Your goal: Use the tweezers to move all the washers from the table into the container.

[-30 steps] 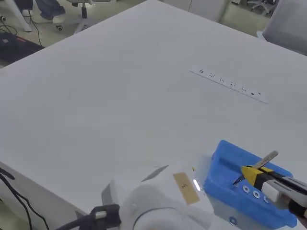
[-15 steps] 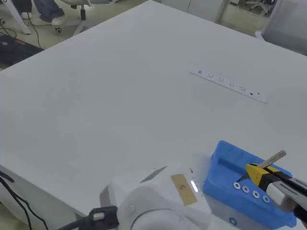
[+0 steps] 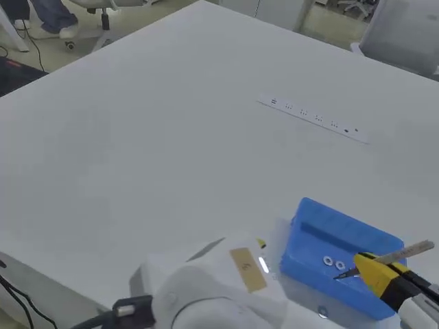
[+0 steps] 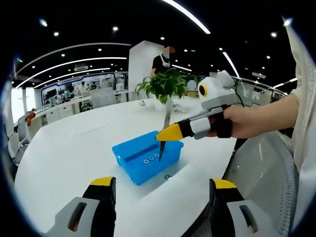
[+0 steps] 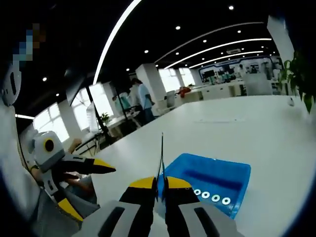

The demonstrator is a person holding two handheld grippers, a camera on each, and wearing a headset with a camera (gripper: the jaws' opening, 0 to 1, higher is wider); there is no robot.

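Washers [image 5: 211, 196] – four in row on floor of blue container [image 5: 222, 165]. Stray washer [image 4: 167, 176] on table [image 4: 64, 153], just beside container. Tweezers [image 4: 162, 143] point down into container, tip just beside row – pinched in right gripper [image 5: 160, 183], jaws pressed together on them. Left gripper [image 4: 162, 183] spread wide, holding nothing, low over table near container.
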